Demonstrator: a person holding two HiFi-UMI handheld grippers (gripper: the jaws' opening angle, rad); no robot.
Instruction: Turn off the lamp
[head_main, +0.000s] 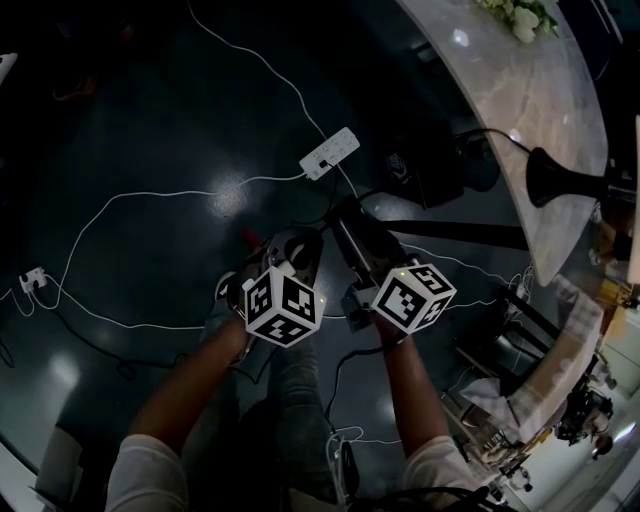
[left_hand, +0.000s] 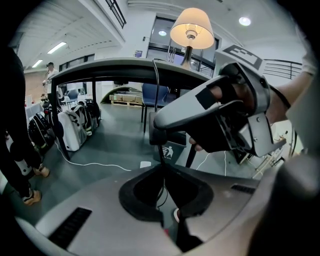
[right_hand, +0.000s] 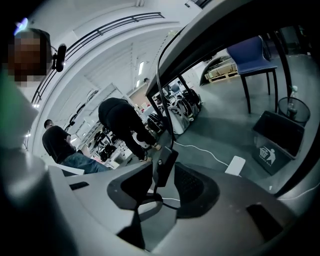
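The lamp (left_hand: 191, 29) stands on the table (left_hand: 125, 65) with its shade glowing; in the dark head view only its black base (head_main: 560, 178) shows. Its black cord (left_hand: 156, 90) hangs from the table edge. My left gripper (left_hand: 162, 170) is shut on the cord just below the in-line switch. The right gripper (right_hand: 162, 175) is open, and the black switch (right_hand: 164, 167) hangs between its jaws with the pads clear of it. In the head view both grippers, left (head_main: 298, 245) and right (head_main: 345, 218), sit close together over the floor.
A white power strip (head_main: 330, 153) and white cables (head_main: 150, 195) lie on the dark floor. The marble table (head_main: 520, 90) curves along the right. Under it are a black bin (right_hand: 277, 137) and a blue chair (right_hand: 252, 55). People (right_hand: 122, 120) stand beyond.
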